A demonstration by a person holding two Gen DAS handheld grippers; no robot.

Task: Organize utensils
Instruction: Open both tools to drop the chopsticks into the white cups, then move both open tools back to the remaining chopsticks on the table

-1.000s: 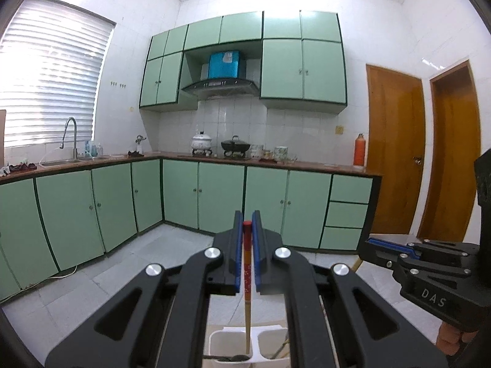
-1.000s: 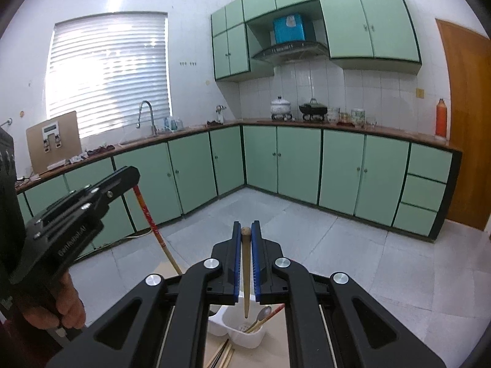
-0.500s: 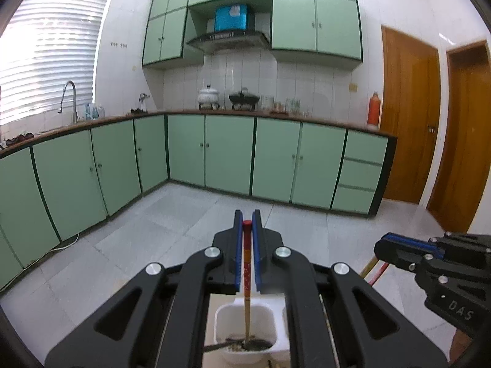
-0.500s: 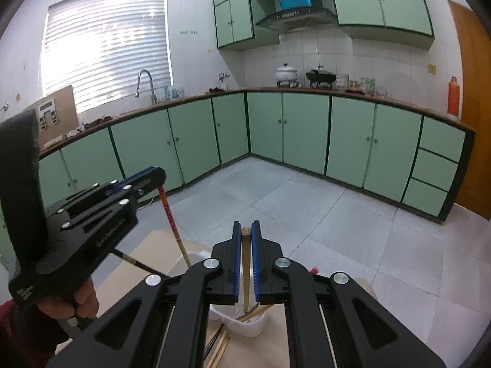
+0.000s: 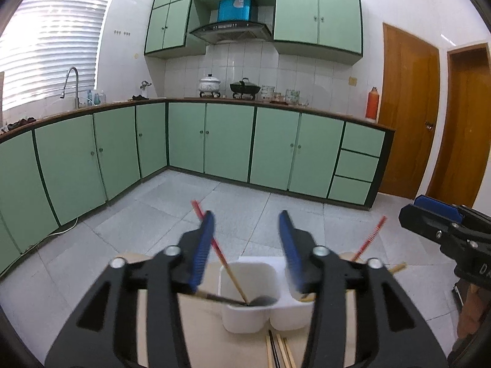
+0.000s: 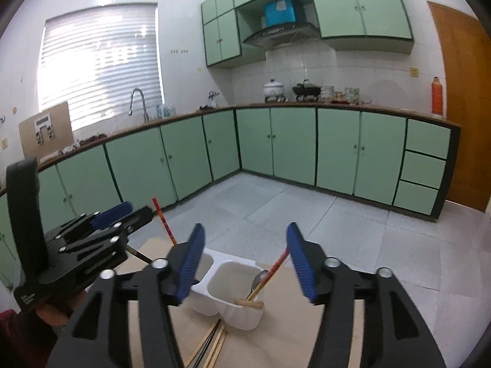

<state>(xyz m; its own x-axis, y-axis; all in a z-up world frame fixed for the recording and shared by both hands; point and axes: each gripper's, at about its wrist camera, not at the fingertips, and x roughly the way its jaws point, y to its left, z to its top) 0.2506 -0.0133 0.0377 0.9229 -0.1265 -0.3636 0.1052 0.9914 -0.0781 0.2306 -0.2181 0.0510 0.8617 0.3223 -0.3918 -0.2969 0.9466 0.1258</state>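
Red-tipped chopstick aslant in white two-cell holder

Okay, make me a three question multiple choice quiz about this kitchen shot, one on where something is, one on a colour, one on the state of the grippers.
1. Where does the white holder stand?
A. on the wooden board
B. in the sink
C. on the stove

2. What colour are the gripper pads?
A. red
B. blue
C. green

3. How are the left gripper and right gripper?
A. both shut on chopsticks
B. one open, one shut
C. both open, holding nothing

Answers: 1 A, the board lies under it. 2 B, the pads show blue. 3 C, the fingers stand wide apart; the red-topped chopsticks rest in the holder.
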